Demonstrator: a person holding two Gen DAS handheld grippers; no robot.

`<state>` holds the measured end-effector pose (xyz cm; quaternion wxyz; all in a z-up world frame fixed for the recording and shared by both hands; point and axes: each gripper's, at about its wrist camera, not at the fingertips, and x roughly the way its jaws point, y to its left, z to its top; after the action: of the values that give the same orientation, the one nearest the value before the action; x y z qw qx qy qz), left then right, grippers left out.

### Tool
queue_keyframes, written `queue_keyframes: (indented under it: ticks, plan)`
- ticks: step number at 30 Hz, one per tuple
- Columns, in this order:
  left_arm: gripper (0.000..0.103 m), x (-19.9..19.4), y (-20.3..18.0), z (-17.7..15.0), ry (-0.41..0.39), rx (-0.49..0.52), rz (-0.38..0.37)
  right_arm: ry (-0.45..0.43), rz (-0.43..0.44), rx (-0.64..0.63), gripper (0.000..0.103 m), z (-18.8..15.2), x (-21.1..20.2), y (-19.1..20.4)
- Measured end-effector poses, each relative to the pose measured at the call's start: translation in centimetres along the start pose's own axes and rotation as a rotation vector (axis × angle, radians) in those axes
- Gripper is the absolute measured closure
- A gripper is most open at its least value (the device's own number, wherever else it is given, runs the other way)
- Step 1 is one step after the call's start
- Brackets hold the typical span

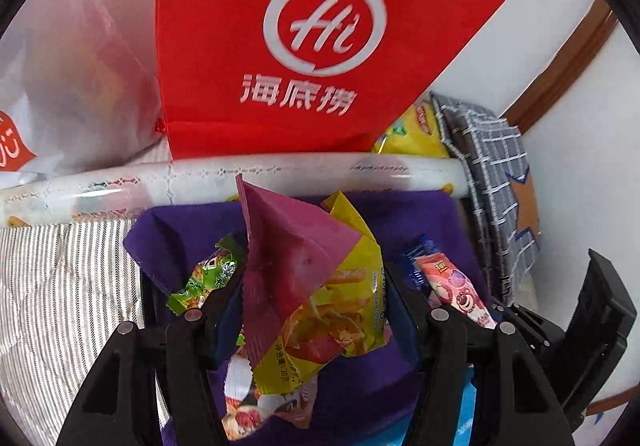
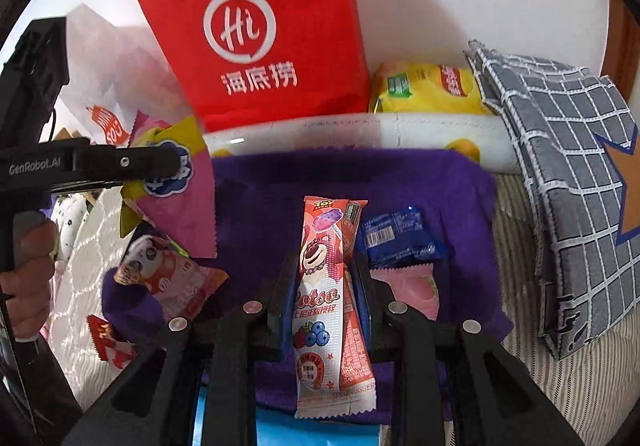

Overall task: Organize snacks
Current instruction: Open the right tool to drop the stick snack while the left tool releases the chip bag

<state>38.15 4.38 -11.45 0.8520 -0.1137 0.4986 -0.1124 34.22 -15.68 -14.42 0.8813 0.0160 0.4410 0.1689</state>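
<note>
A: Which step is this?

B: Carrying, I'd judge. The left tongs (image 1: 316, 286) are clamped on a yellow-and-magenta snack bag (image 1: 312, 286), the right tongs (image 2: 326, 286) on a pink Lotso packet (image 2: 328, 302). Both hang over the purple cloth bin (image 2: 460, 181), where a blue packet (image 2: 396, 234) and a pink strawberry packet (image 2: 412, 290) already lie.

A: Next move?

B: Probably lower each snack into the bin and let go.

A: Room?

B: Tight behind: the red paper bag (image 2: 260, 25) and a white roll (image 2: 360, 129) stand just past the rim, a grey checked pouch (image 2: 560, 165) to the right. The bin's middle looks open
</note>
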Motion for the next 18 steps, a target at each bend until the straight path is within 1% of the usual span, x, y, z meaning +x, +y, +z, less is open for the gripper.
queue_keyframes:
  ticks: [4,12,18]
  plan:
    - [0.042,0.9,0.0,-0.2,0.009,0.012,0.031,0.035,-0.010,0.005,0.077,-0.1,1.2,-0.2]
    - [0.042,1.7,0.4,-0.3,0.027,0.021,0.041,0.084,-0.044,-0.021,0.077,-0.2,2.3,0.1]
    - [0.042,2.5,0.5,-0.4,0.051,0.017,0.028,0.114,-0.059,-0.026,0.077,-0.2,3.1,0.2]
